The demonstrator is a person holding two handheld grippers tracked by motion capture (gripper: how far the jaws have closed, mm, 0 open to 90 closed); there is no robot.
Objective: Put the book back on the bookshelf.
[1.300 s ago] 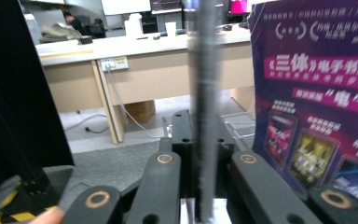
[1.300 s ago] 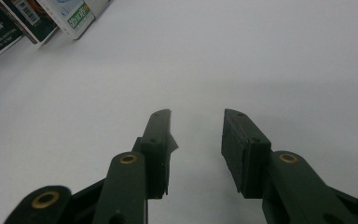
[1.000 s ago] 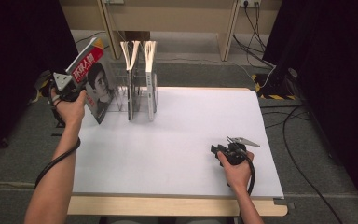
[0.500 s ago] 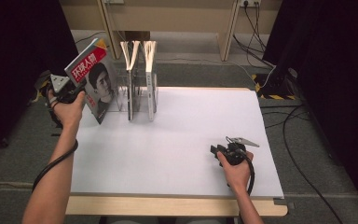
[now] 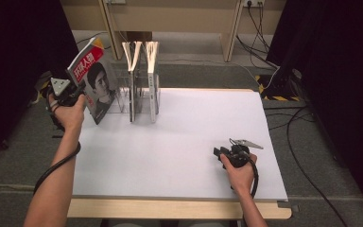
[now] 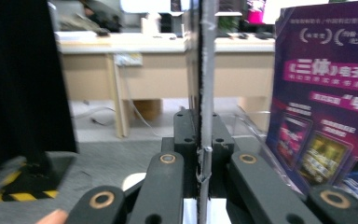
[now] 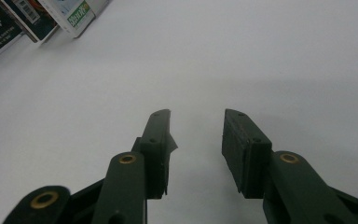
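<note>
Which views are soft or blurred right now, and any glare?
High view: even light, slightly soft, dark curtains at both sides. Left gripper view: magazine edge-on in the shut left gripper, left border smeared. Right gripper view: sharp, open right gripper over the shadowed table; no glare.

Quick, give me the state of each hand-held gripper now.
Left hand-held gripper: just closed, shut on the magazine edge.
Right hand-held gripper: open, holding nothing, above the white table.

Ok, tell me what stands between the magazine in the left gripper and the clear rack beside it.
Nothing visible. The left gripper is shut on the magazine, which is tilted at the clear rack's left end. The two books stand further right in the rack, not in the gap.
</note>
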